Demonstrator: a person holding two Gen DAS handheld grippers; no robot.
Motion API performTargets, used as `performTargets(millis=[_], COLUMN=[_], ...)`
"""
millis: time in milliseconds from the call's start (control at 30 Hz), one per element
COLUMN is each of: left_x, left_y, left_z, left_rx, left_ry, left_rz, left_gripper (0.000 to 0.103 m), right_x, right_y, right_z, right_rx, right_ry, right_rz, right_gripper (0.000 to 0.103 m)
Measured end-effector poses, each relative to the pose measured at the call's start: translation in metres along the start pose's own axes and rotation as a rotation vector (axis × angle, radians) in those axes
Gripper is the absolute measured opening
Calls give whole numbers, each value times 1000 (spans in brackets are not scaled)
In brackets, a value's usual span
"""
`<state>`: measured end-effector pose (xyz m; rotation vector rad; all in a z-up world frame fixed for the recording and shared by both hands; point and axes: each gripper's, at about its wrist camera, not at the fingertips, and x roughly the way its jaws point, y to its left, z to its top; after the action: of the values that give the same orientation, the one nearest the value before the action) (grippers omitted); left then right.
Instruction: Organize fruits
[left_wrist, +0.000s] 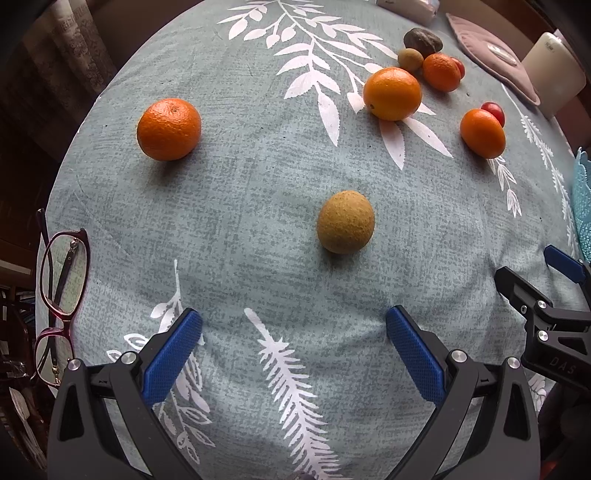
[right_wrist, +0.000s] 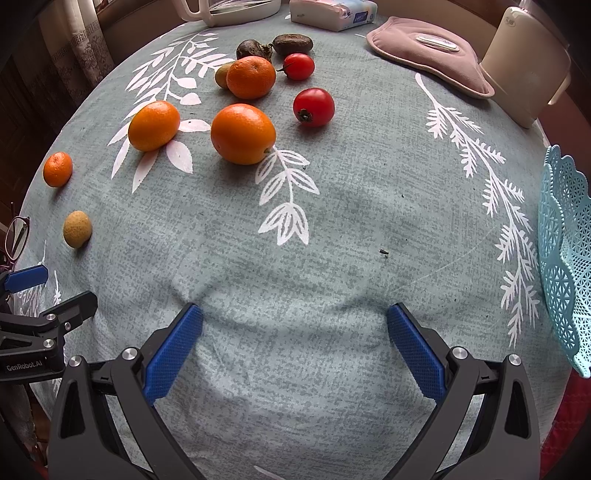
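Both tools hang low over the tablecloth, and nothing's been picked up: the left gripper gapes wide, a tan round fruit sitting just ahead of it, while the right gripper is spread wide too, oranges and tomatoes scattered beyond, blue basket at its right.

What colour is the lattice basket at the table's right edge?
Light turquoise blue. The basket shows best in the right wrist view.
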<state>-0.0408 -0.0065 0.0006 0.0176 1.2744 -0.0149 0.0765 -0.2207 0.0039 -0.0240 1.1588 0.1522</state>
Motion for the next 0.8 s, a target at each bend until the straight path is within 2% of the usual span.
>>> performTargets(millis=[67, 100, 200, 367, 500, 800], left_x=[-2, 2, 4, -2, 2, 6], left_y=[0, 1, 2, 2, 2, 4], left_z=[-5, 11, 20, 13, 25, 41], left_rx=[0, -1, -1, 1, 1, 3], left_ry=[1, 11, 19, 24, 31, 37], left_rz=[0, -1, -1, 0, 0, -2], left_gripper=[98, 98, 98, 98, 98, 98], right_x=[1, 1, 1, 2, 3, -1], right_y=[0, 0, 0, 1, 1, -1], right_z=[2, 1, 1, 3, 4, -2], right_rx=[0, 0, -1, -3, -2, 14], right_ry=[1, 1, 2, 11, 12, -25], right_rz=[0, 0, 0, -1, -1, 3], right_gripper=[101, 101, 101, 101, 101, 101])
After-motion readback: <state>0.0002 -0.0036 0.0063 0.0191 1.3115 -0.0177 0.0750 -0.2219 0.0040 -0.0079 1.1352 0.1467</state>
